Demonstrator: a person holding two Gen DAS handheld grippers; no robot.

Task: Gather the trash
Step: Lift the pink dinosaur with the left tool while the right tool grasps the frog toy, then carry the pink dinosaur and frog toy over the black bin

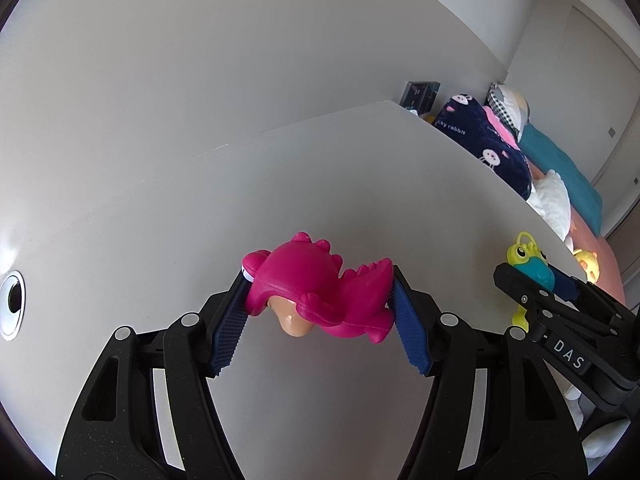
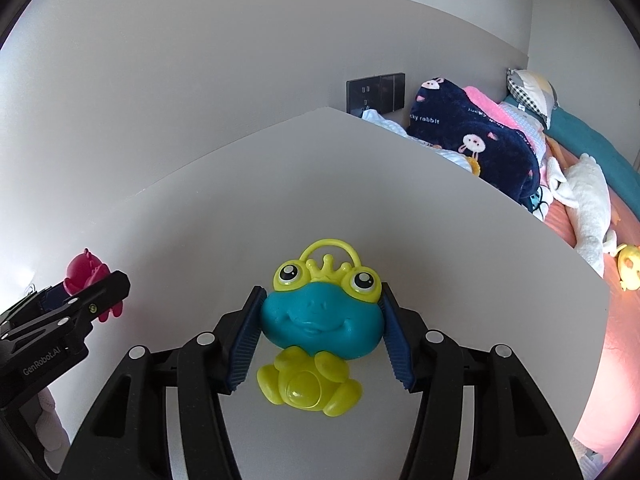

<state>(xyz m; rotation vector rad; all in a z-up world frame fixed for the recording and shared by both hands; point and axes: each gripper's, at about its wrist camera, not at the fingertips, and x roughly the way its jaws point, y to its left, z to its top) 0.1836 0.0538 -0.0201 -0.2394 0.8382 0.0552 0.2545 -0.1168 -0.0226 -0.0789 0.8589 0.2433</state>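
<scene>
My left gripper (image 1: pixel 320 300) is shut on a magenta dinosaur toy (image 1: pixel 316 284) with a tan belly, held over the white table (image 1: pixel 320 168). My right gripper (image 2: pixel 322 312) is shut on a yellow and teal frog toy (image 2: pixel 320 316) with a crown and loop handle, also over the white table (image 2: pixel 320 184). The right gripper with the frog toy (image 1: pixel 532 264) shows at the right in the left wrist view. The left gripper with the dinosaur toy (image 2: pixel 86 270) shows at the left in the right wrist view.
A bed beside the table's right edge carries a navy rabbit-print blanket (image 2: pixel 472 140), a white plush (image 2: pixel 588 204), a teal cover (image 1: pixel 568 168) and a yellow toy (image 2: pixel 630 268). A dark wall socket panel (image 2: pixel 376 92) sits behind the table. A cable hole (image 1: pixel 14 300) is at the table's left.
</scene>
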